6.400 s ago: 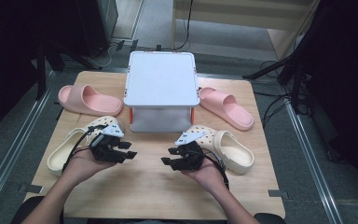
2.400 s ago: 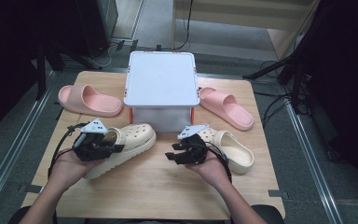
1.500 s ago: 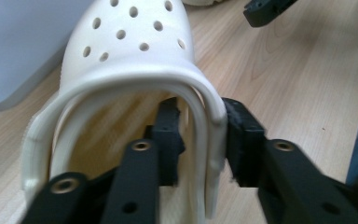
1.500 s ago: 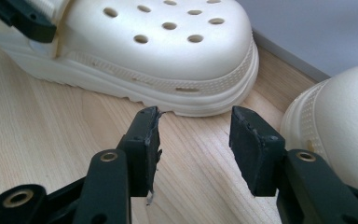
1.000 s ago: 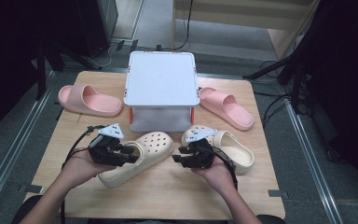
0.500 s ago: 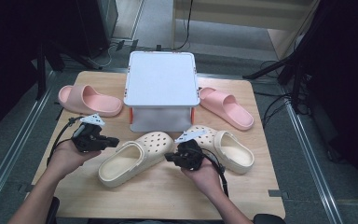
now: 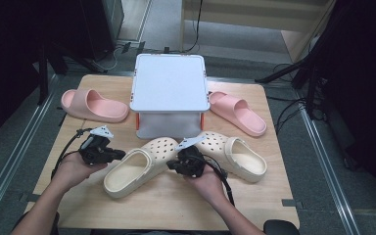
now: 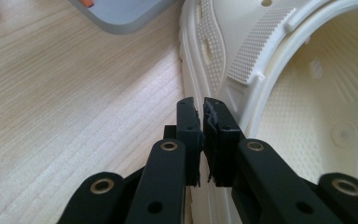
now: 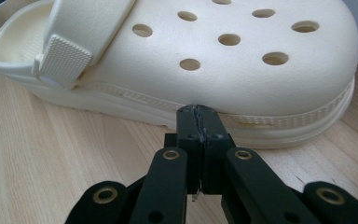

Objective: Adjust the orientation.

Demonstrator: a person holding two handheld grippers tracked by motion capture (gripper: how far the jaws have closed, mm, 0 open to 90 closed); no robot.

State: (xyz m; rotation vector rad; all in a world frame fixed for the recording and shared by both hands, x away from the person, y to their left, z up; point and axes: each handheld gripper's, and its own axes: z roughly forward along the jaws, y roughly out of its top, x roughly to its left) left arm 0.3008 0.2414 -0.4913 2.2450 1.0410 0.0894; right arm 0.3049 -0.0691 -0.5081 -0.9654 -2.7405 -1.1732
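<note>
Looking down from the high view, the cream clog [image 7: 136,169] lies slantwise at lower centre of the wooden counter [image 7: 274,196], its toe toward a grey lidded box [image 7: 169,88]. The left tongs [image 7: 120,154] sit at the clog's heel end on the left, the right tongs [image 7: 170,166] at its toe side. A second cream clog [image 7: 235,155] lies just right of them, and two pink slides [image 7: 94,104] [image 7: 237,112] flank the box.

In the left gripper view, the left tongs [image 8: 202,109] have just been closing and stand nearly together with nothing between them, tips beside the clog's [image 8: 307,93] rim at the right.

In the right gripper view, the right tongs [image 9: 198,114] have likewise just been closing, pads together and empty, tips at the clog's [image 9: 242,56] sole edge at centre frame.
</note>
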